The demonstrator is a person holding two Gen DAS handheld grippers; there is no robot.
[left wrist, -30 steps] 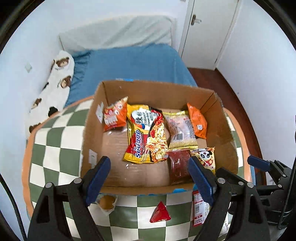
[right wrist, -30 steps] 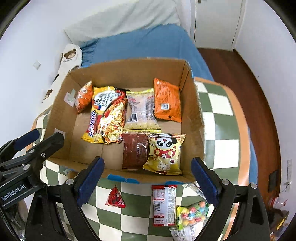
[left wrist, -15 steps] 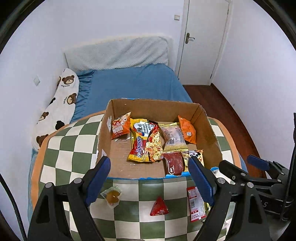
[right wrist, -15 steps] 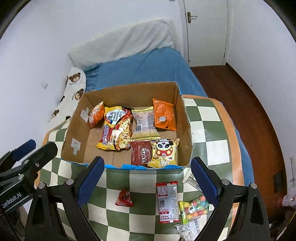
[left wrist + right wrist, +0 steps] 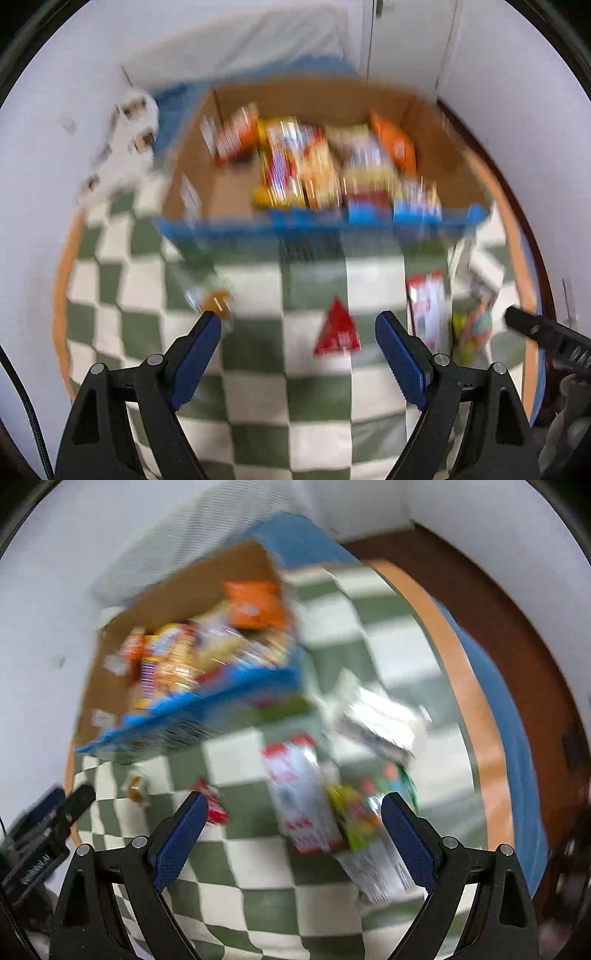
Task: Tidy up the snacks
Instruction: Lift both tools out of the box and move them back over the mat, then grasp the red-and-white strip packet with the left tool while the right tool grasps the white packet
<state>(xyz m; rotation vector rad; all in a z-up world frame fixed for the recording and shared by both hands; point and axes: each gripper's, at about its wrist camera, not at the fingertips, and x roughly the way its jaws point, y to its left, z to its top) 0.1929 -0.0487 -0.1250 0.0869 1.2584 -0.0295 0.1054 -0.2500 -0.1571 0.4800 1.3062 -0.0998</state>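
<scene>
Jaws of the left gripper (image 5: 298, 326) and right gripper (image 5: 291, 808) stand spread and empty. The step looks like reaching for loose packets before the cardboard box (image 5: 454, 162); next, each must settle over one, perhaps the red triangle (image 5: 337, 330).

Pretty clearly a bedroom at home: a bed with a blue sheet (image 5: 177, 99) and a bear-print pillow (image 5: 125, 144) at the far left, white door (image 5: 402, 37) far right, dark wood floor (image 5: 509, 602).

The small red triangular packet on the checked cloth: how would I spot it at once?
Start at the open cardboard box full of snacks on the green-and-white checked cloth. On the cloth in front of the box lies the small red triangular packet. It is the only three-cornered, all-red snack there; its neighbours are a long red-and-white packet and a small amber one.
</scene>
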